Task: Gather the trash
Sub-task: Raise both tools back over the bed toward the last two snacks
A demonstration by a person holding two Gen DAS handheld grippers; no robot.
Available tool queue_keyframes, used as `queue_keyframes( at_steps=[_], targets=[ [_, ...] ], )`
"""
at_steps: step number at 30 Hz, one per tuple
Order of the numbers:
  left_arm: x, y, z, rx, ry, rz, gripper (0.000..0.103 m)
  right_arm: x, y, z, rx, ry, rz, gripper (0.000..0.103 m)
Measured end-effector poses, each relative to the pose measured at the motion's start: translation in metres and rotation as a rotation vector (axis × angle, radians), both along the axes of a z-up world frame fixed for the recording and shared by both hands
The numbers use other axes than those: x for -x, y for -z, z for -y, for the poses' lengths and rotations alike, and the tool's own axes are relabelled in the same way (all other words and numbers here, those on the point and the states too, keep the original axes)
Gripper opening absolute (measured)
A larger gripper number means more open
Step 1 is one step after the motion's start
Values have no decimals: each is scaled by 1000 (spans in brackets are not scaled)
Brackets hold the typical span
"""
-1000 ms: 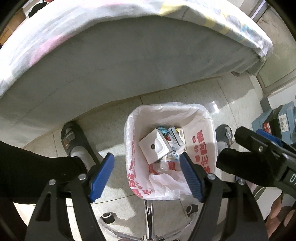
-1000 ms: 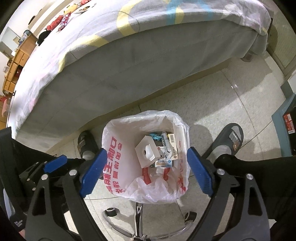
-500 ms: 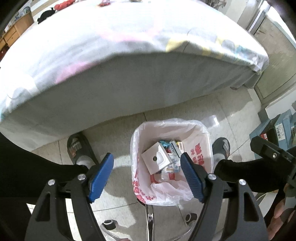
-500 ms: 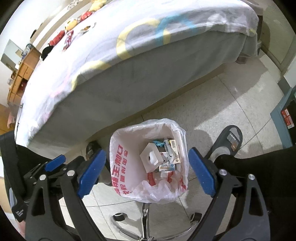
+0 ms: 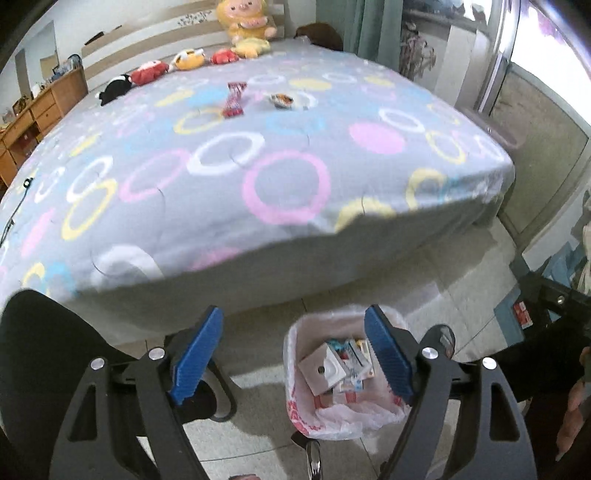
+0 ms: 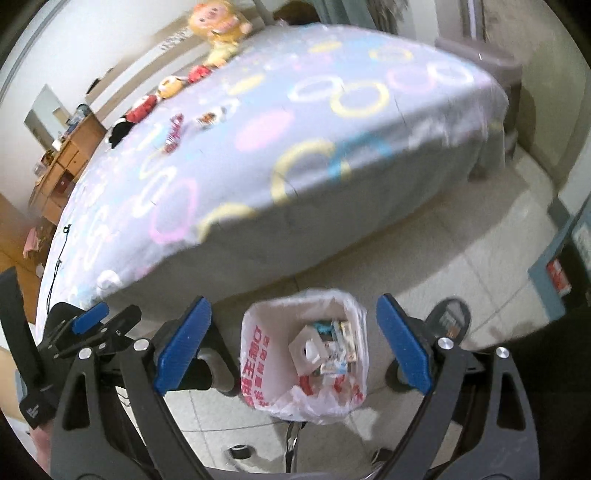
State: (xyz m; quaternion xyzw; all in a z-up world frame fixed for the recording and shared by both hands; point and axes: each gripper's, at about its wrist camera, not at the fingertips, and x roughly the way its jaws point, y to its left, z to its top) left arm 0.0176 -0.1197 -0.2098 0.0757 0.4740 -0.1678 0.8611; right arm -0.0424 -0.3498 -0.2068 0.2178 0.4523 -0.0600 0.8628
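A bin with a white plastic liner printed in red (image 5: 314, 417) (image 6: 258, 369) stands on the tiled floor beside the bed and holds a white box and several small packets. Two pieces of trash lie far up on the bed: a red wrapper (image 5: 233, 100) (image 6: 173, 134) and a small open packet (image 5: 282, 100) (image 6: 207, 119). My left gripper (image 5: 293, 350) is open and empty above the floor, its right finger over the bin. My right gripper (image 6: 291, 343) is open and empty, straddling the bin from above.
The bed (image 5: 258, 177) with a ring-patterned grey cover fills the upper view. Plush toys (image 5: 247, 22) line its far end. A wooden desk (image 5: 33, 114) stands at far left. My slippered feet (image 6: 448, 321) flank the bin, with a chair base (image 6: 291, 439) below.
Both grippers tilted up and back from looking down into the bin; the top of the bed and the trash on it came into view. Both stayed open.
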Motion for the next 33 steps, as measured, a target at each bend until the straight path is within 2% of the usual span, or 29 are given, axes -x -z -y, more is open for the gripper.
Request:
queue_keyframes(
  at_steps=[7, 12, 21, 27, 33],
  targets=[
    [-19, -57, -15, 31, -38, 114, 85, -16, -70, -1, 62, -28, 125, 93],
    [-47, -96, -32, 48, -71, 179, 90, -36, -114, -6, 108, -60, 188, 93],
    [-116, -145, -62, 42, -141, 269, 95, -100, -174, -19, 203, -132, 238, 96],
    [-175, -159, -65, 62, -157, 237, 95, -163, -187, -30, 223, -196, 196, 96],
    [-227, -141, -50, 24, -133, 186, 95, -239, -175, -52, 203, -257, 145, 96]
  ],
)
